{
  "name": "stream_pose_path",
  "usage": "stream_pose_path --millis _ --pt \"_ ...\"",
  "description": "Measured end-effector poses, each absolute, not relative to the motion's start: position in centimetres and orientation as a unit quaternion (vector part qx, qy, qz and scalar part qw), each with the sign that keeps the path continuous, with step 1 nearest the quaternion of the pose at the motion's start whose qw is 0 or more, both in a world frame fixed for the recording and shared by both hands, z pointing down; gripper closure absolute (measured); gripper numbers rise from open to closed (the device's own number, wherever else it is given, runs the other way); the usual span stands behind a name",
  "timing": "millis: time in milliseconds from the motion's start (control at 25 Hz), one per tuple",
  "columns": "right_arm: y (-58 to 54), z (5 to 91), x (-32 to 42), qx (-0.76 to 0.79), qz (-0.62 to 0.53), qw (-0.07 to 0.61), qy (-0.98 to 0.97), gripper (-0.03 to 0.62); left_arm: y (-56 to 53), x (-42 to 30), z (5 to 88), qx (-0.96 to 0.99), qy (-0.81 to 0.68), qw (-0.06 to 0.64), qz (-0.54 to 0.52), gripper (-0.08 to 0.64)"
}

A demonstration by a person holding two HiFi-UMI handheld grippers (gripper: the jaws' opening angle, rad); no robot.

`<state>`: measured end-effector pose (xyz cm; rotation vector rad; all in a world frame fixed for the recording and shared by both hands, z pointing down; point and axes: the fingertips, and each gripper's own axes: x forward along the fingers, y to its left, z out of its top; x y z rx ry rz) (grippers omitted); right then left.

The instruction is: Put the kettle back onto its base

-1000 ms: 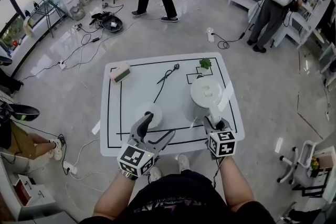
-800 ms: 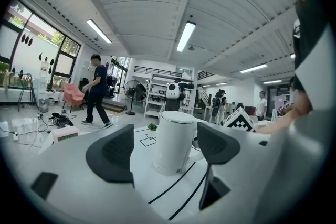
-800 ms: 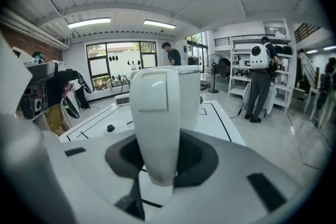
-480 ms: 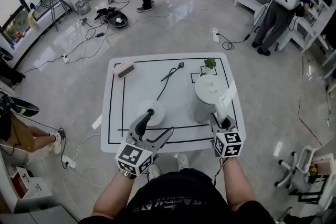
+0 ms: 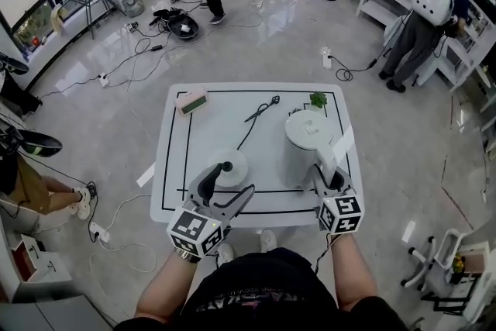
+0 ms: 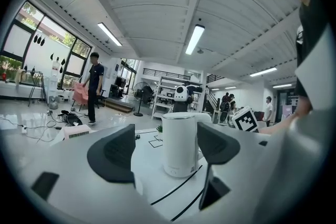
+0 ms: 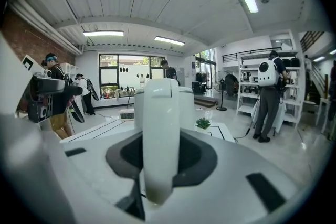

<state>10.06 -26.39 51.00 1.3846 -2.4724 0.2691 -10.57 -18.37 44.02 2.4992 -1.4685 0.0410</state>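
Observation:
The white kettle stands at the table's right, its handle turned toward me. My right gripper is shut on that handle; in the right gripper view the handle fills the space between the jaws of this gripper. Whether the kettle's bottom touches the table I cannot tell. The round white base lies left of the kettle, its black cord running to the far side. My left gripper hovers open over the base's near edge. In the left gripper view the kettle shows beyond the open left gripper.
A pink and green block sits at the table's far left, a small green plant behind the kettle. The white table has black marked lines. Cables, a chair, shelves and people are on the floor around.
The right gripper has risen a little with the kettle handle in its grip. The left gripper has shifted slightly forward by the base.

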Motion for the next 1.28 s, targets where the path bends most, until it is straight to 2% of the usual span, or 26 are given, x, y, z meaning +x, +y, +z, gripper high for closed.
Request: stream_pose_path --millis 360,680,1280 --pt "-27.4 47.9 5.0 0.427 0.075 0.117 -0.893 0.486 -17.7 -13.0 43.1 0.836 -0.537 0.112 0.01 0.187" --pt "-27.8 45.2 -3.0 0.361 0.065 0.077 -0.927 0.486 -16.3 -17.5 43.2 0.808 -0.579 0.11 0.007 0.187" --pt "-26.2 46.2 -13.8 0.284 0.069 0.076 -0.953 0.486 -13.4 -23.5 43.7 0.776 -0.62 0.117 0.014 0.189"
